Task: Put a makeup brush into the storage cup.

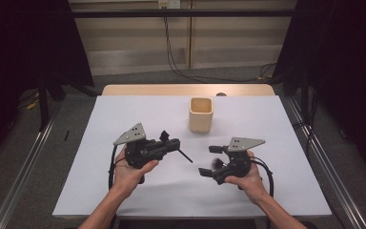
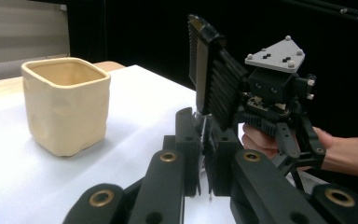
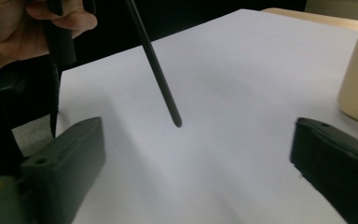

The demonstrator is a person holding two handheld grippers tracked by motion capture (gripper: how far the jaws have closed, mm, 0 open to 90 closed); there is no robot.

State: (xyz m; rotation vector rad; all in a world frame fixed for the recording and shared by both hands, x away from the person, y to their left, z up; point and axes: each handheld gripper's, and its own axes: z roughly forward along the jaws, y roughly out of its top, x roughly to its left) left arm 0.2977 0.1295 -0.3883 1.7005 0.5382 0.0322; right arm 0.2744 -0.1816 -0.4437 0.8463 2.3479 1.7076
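Left tool [image 1: 183,153]: clamped on thin, round-tipped black rod [image 3: 161,77];
Right tool [image 1: 208,160]: jaws wide, empty;
Cup [image 1: 200,114]: cream, square, dimpled;
Tabletop [image 1: 124,191]: smooth white

Both forearms are bare, no sleeve in sight; the left gripper [image 1: 172,142], at about seven o'clock of the high view, is matt black with a grey three-cornered plate on top dotted with small studs; a black cable loops from its rear; the left gripper view shows brass-ringed pivot holes along its black linkage arms; the right gripper [image 1: 210,160], at about five o'clock, is black too, bearing a like grey plate, ribbed black pads and a trailing black cable.
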